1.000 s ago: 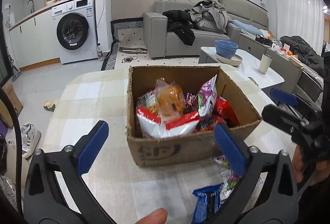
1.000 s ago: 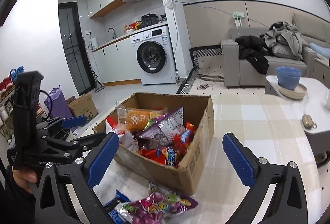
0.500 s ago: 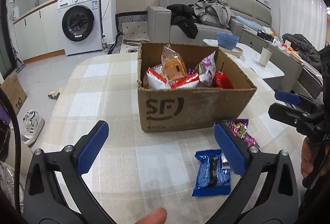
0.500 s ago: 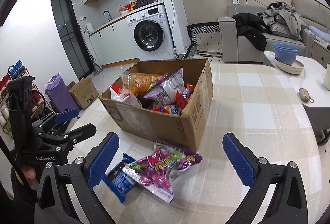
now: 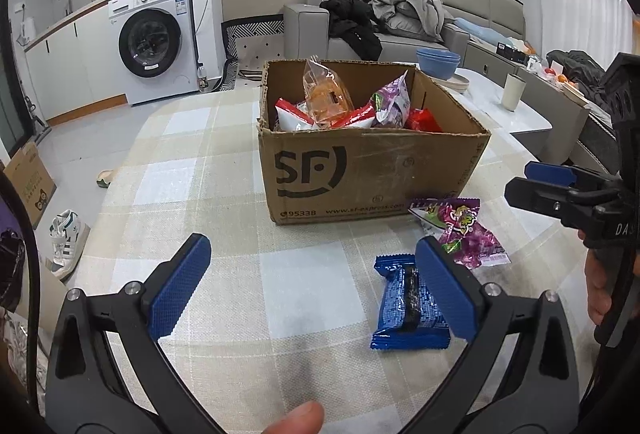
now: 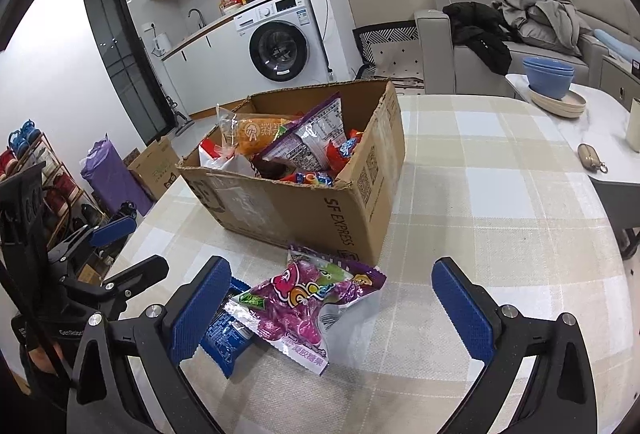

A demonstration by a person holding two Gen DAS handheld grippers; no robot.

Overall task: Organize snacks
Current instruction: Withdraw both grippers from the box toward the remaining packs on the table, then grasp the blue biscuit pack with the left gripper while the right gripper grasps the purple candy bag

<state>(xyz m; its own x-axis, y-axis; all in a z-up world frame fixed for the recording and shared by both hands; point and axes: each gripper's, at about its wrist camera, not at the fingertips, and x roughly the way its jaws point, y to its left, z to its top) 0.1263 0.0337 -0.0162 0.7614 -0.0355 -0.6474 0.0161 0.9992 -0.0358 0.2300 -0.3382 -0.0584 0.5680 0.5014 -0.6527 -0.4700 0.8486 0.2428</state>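
Both grippers have drawn back from the cardboard box (image 5: 372, 154), so the blue packet (image 5: 404, 304) and purple candy bag (image 6: 304, 304), scarcely seen a second ago, now lie in full view on the checked table (image 5: 208, 170). The left gripper (image 5: 312, 290) and right gripper (image 6: 334, 308) both hang wide apart and empty above the table's near edge. The two packets lie just before the box's near corner, apparently overlapping, while the box stands mid-table, heaped with snack bags.

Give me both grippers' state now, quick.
Left gripper: open, holding nothing.
Right gripper: open, holding nothing, over the purple snack bag.
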